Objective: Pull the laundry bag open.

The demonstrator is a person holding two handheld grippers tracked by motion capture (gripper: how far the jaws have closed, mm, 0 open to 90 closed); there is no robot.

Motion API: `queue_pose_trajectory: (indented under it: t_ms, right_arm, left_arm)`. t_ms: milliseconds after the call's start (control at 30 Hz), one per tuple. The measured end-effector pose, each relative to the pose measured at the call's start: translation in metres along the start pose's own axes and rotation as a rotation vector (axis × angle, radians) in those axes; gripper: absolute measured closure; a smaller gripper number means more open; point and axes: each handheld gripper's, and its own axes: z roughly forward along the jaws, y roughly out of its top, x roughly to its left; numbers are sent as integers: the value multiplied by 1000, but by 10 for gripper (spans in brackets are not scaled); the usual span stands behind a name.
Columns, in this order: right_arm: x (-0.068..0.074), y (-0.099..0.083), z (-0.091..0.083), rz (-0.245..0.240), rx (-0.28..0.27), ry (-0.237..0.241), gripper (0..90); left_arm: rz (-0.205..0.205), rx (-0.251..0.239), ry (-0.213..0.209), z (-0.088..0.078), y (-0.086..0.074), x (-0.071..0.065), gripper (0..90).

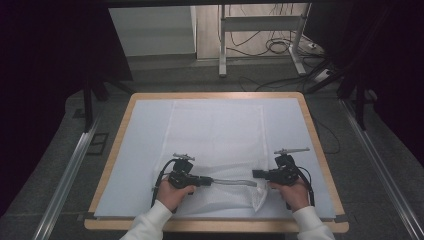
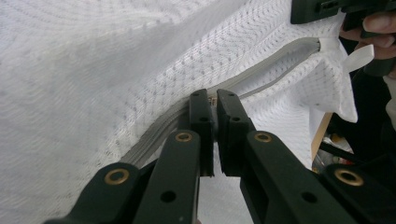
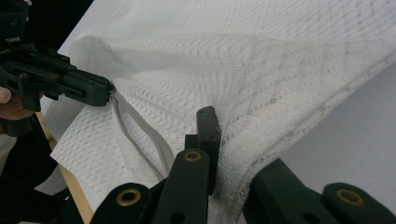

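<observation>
Left gripper (image 2: 215, 100) clamped on zipper pull (image 2: 213, 100) of white mesh laundry bag (image 1: 215, 135), jaws nearly touching w/ pull between. Right gripper (image 3: 219, 140) pinched shut on bag's corner fabric near zipper's end. Bag flat on pale mat atop table (image 1: 310, 120), zipper edge (image 1: 232, 182) toward person, lifted taut between both tools.

Step in hand, by judgement: working zipper along near edge, partway thru, teeth look parted by right end. Next move: steady pull along track w/ left, right anchoring corner; no jerks, mesh snags easily.

High view gives layout and both hands (image 1: 175, 195). Left gripper view adds grip on pull plus small white loop tab (image 2: 358, 57) at far corner. Right gripper view adds split zipper tapes (image 3: 140, 140).
</observation>
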Motion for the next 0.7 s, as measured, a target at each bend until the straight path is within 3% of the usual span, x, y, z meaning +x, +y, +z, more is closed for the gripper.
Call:
queue_pose_trajectory:
  t_ms: [700]
  right_arm:
    - [-2,-1,0,7,-4,0,885]
  left_arm:
    - [-12,-2,11,-13,-8,9,868]
